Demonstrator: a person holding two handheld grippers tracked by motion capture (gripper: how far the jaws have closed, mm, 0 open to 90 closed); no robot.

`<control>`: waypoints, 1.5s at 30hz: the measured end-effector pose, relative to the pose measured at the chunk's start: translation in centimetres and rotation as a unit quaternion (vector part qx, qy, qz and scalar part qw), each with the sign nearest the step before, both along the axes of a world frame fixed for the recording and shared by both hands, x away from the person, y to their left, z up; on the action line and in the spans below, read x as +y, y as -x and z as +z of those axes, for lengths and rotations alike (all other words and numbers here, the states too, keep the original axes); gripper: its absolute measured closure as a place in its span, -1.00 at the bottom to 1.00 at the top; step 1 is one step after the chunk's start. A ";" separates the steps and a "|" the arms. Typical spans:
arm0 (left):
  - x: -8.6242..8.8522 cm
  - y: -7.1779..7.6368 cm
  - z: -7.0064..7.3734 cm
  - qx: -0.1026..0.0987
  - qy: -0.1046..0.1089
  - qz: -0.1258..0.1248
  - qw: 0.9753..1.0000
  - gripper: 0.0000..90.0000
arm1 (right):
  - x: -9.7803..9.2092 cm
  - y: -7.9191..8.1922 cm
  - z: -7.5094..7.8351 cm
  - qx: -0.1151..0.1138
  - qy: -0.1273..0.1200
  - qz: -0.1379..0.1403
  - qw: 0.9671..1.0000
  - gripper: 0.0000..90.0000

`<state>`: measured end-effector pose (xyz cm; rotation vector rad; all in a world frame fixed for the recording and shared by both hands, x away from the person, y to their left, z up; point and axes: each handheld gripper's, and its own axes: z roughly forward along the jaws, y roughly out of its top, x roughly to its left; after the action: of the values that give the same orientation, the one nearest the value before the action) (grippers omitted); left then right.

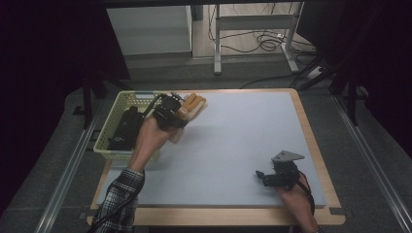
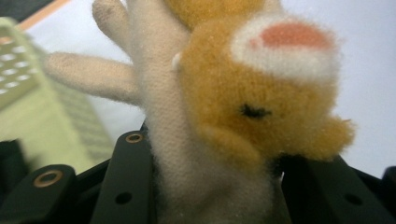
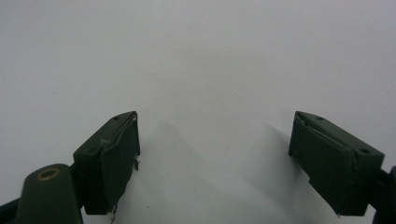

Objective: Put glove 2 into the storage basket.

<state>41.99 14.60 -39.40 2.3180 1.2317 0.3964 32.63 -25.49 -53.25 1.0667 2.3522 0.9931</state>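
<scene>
A plush toy [image 1: 193, 105], orange and cream with a pink-and-white patch, hangs just right of the green basket [image 1: 111, 125] at the table's back left. My left gripper [image 1: 176, 115] is shut on the plush toy [image 2: 261, 93]; in the left gripper view its cream body fills the gap between the two black jaws, and its cream limbs stick out to the upper left. My right gripper [image 1: 262, 175] rests low over the pale mat near the front right. In the right gripper view the right gripper [image 3: 215, 158] stands open with bare mat between its jaws.
The green basket [image 2: 32, 116] holds a dark object [image 1: 125, 127]. The grey-blue mat [image 1: 243, 141] covers the wooden table [image 1: 311, 141]. Dark floor, metal rails and a desk frame with cables lie beyond the table.
</scene>
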 end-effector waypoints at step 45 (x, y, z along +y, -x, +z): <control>11.5 -4.1 -5.9 0.028 -0.011 0.161 0.986 0.28 | 0.0 0.0 0.0 0.000 0.000 0.000 1.000 -0.64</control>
<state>46.14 26.13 -45.27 2.1615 1.6448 0.4581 32.63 -25.49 -53.25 1.0667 2.3517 0.9934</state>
